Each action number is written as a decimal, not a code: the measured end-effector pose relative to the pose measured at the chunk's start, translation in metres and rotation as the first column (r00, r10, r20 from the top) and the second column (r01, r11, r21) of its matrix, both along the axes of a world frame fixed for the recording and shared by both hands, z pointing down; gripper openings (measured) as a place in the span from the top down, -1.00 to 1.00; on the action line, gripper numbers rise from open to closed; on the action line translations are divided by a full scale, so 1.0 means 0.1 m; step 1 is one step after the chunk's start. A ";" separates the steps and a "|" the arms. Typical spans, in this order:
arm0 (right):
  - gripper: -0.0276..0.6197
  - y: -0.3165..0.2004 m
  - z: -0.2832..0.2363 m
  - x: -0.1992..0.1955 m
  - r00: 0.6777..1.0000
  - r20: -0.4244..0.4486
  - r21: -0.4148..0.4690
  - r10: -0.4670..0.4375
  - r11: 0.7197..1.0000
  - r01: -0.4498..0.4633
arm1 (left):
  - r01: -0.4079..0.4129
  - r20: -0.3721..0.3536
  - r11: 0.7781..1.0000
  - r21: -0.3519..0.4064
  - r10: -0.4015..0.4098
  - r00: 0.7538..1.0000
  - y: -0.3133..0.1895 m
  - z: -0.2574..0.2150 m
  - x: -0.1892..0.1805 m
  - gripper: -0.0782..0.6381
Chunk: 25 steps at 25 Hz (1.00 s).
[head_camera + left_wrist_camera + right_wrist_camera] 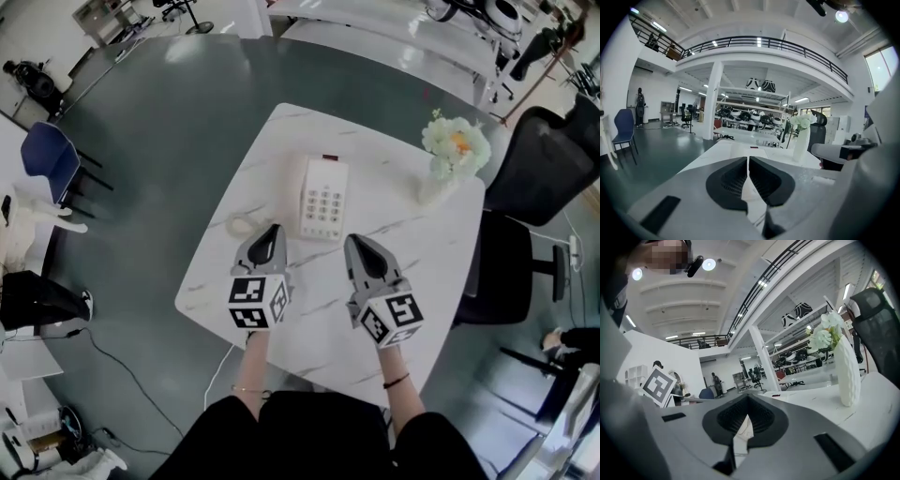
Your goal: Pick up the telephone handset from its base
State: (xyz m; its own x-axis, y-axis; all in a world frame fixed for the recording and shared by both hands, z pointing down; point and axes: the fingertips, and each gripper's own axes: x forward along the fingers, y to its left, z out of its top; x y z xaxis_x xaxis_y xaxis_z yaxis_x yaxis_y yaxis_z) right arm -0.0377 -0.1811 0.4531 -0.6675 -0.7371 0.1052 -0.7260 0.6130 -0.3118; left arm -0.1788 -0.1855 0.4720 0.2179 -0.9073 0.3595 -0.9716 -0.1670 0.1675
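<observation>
A white telephone (pixel 323 199) with a keypad lies in the middle of the white marble table (pixel 431 272); its handset (pixel 293 192) rests along the base's left side. A coiled cord (pixel 242 225) lies to its left. My left gripper (pixel 273 228) hovers just short of the phone's near left corner, its jaws shut and empty. To the right, my right gripper (pixel 353 240) sits just short of the near right corner, also shut on nothing. In the left gripper view the left gripper (pixel 748 158) shows its pads pressed together. The right gripper (pixel 747 397) looks the same in the right gripper view.
A white vase of pale flowers (pixel 455 150) stands at the table's far right corner, and the vase (pixel 846 371) also shows in the right gripper view. A black office chair (pixel 544 169) is beyond the right edge. A blue chair (pixel 52 155) stands far left.
</observation>
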 end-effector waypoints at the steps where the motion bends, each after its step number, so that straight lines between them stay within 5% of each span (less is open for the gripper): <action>1: 0.94 -0.02 0.03 0.00 1.000 -0.002 -0.007 0.006 1.000 -0.006 | -0.003 -0.001 1.000 -0.014 0.003 1.000 -0.06 0.04 0.00 0.78; 4: 0.94 -0.10 0.09 -0.02 1.000 -0.003 -0.023 0.023 0.999 -0.023 | -0.009 -0.003 0.999 -0.042 0.009 1.000 -0.22 0.15 -0.02 0.76; 19: 0.94 -0.25 0.31 -0.10 0.999 0.013 -0.070 0.052 0.996 -0.051 | -0.053 -0.008 0.987 -0.150 0.052 0.999 -0.86 0.57 0.01 0.01; 25: 0.94 -0.27 0.36 -0.08 0.998 0.011 -0.083 0.064 0.995 -0.063 | -0.070 0.002 0.977 -0.200 0.072 0.997 -1.05 0.68 0.05 -0.07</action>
State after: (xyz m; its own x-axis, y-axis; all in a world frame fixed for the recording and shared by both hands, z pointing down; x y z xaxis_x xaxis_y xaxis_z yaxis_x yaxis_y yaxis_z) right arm -0.0453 -0.2080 0.4892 -0.6214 -0.7674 0.1581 -0.7579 0.5376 -0.3695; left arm -0.1743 -0.2909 0.5403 0.2746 -0.7997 0.5339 -0.9603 -0.1995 0.1951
